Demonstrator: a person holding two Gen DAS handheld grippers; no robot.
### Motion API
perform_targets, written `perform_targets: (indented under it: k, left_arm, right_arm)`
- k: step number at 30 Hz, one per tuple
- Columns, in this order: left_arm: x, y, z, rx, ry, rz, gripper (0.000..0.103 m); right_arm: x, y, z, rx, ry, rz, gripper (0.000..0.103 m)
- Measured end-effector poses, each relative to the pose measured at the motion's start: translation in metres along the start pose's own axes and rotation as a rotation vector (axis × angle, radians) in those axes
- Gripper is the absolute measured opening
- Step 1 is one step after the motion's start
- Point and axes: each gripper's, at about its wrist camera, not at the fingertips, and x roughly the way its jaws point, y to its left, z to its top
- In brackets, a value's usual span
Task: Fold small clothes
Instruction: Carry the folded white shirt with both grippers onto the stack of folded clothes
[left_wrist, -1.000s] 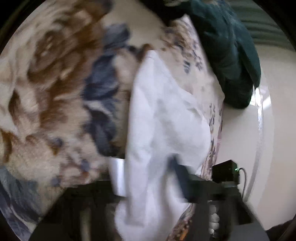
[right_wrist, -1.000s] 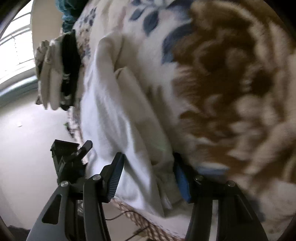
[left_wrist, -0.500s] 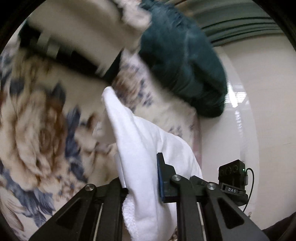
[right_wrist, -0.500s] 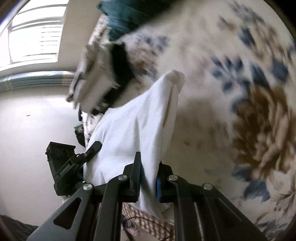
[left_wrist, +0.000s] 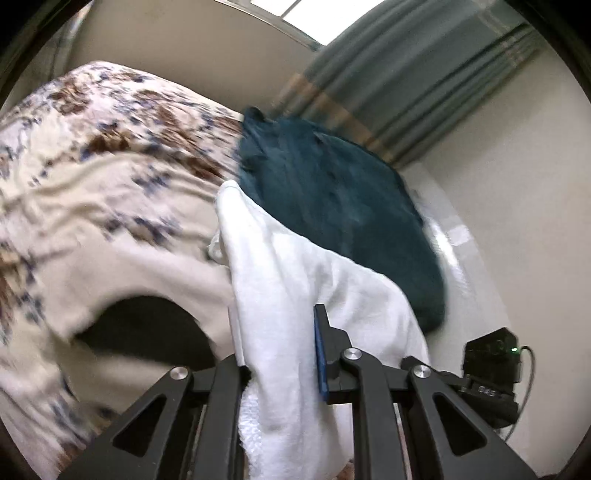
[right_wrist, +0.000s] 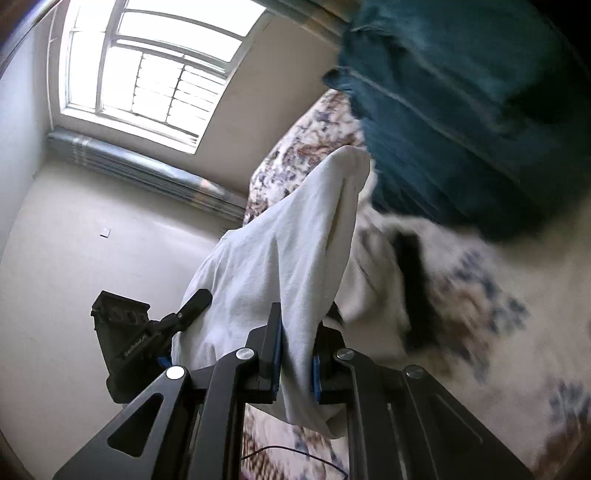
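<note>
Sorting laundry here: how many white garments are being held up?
1. The white garment hangs between both grippers, clamped in the left gripper and the right gripper. More may be hidden.

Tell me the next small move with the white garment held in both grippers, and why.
Probably draw the two grippers apart to stretch it flat. The left gripper and right gripper are each shut on the white garment, which hangs bunched and creased above the floral blanket, so no fold line shows yet.

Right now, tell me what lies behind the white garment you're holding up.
Behind the white garment lie a floral blanket and a dark teal cloth; whatever sits directly behind its folds is covered.
</note>
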Motion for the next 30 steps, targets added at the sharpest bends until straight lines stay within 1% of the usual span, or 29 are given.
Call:
perform_targets:
  k: [2, 5, 7, 8, 9, 10, 12, 13, 14, 15, 17, 18, 19, 20, 21, 22, 23, 24, 25, 26, 28, 30]
  left_arm:
    - [0.014, 0.038, 0.014, -0.015, 0.02, 0.049, 0.011]
    - [0.04, 0.092, 0.015, -0.043, 0.079, 0.114, 0.012]
    - [0.06, 0.126, 0.011, -0.071, 0.131, 0.167, 0.012]
    - [0.065, 0.139, 0.007, -0.073, 0.155, 0.189, 0.012]
    - [0.068, 0.147, 0.003, -0.075, 0.176, 0.201, 0.016]
    - [0.071, 0.157, -0.001, -0.081, 0.19, 0.214, 0.016]
    - [0.069, 0.168, -0.007, -0.114, 0.201, 0.204, 0.022]
    - [0.065, 0.169, -0.007, -0.133, 0.195, 0.196, 0.022]
    - [0.056, 0.164, -0.008, -0.139, 0.178, 0.209, 0.022]
    - [0.047, 0.157, -0.007, -0.126, 0.155, 0.231, 0.026]
    - [0.029, 0.139, -0.013, -0.078, 0.099, 0.309, 0.032]
    - [0.023, 0.132, -0.017, -0.067, 0.076, 0.334, 0.032]
    - [0.016, 0.124, -0.025, -0.058, 0.047, 0.345, 0.035]
    - [0.018, 0.121, -0.029, -0.048, 0.042, 0.343, 0.05]
    - [0.019, 0.115, -0.038, -0.024, 0.046, 0.37, 0.062]
    - [0.023, 0.116, -0.042, -0.003, 0.054, 0.409, 0.063]
    - [0.029, 0.119, -0.048, 0.023, 0.065, 0.465, 0.063]
    - [0.036, 0.125, -0.054, 0.031, 0.08, 0.503, 0.063]
    - [0.04, 0.135, -0.06, 0.009, 0.102, 0.516, 0.063]
    - [0.041, 0.143, -0.063, -0.019, 0.109, 0.512, 0.063]
    - [0.035, 0.152, -0.068, -0.056, 0.098, 0.502, 0.064]
    - [0.027, 0.149, -0.07, -0.067, 0.087, 0.507, 0.064]
  right_arm:
    - [0.046, -0.001, 0.016, 0.001, 0.024, -0.001, 0.013]
    - [0.113, -0.016, 0.021, 0.029, 0.08, -0.016, 0.013]
    - [0.147, -0.03, 0.011, 0.054, 0.13, -0.044, 0.013]
    - [0.163, -0.035, 0.007, 0.055, 0.154, -0.065, 0.013]
    - [0.176, -0.04, 0.003, 0.049, 0.17, -0.094, 0.013]
    - [0.184, -0.044, -0.003, 0.038, 0.177, -0.122, 0.013]
    - [0.192, -0.048, -0.01, 0.016, 0.186, -0.17, 0.013]
    - [0.192, -0.047, -0.012, 0.004, 0.192, -0.203, 0.018]
    - [0.191, -0.045, -0.012, -0.01, 0.196, -0.231, 0.022]
    - [0.188, -0.04, -0.012, -0.033, 0.189, -0.268, 0.028]
    - [0.173, -0.028, -0.013, -0.088, 0.153, -0.35, 0.036]
    - [0.163, -0.019, -0.016, -0.114, 0.125, -0.363, 0.043]
    - [0.157, -0.013, -0.019, -0.13, 0.103, -0.356, 0.044]
    - [0.151, -0.008, -0.019, -0.139, 0.096, -0.356, 0.044]
    - [0.15, -0.003, -0.023, -0.159, 0.097, -0.361, 0.045]
    - [0.152, 0.0, -0.028, -0.183, 0.11, -0.372, 0.045]
    - [0.154, 0.0, -0.032, -0.201, 0.12, -0.391, 0.045]
    - [0.159, -0.002, -0.038, -0.222, 0.131, -0.429, 0.045]
    - [0.164, -0.007, -0.045, -0.228, 0.148, -0.474, 0.045]
    - [0.168, -0.015, -0.049, -0.219, 0.168, -0.495, 0.045]
    - [0.168, -0.03, -0.056, -0.171, 0.202, -0.513, 0.045]
    - [0.163, -0.034, -0.06, -0.163, 0.207, -0.535, 0.047]
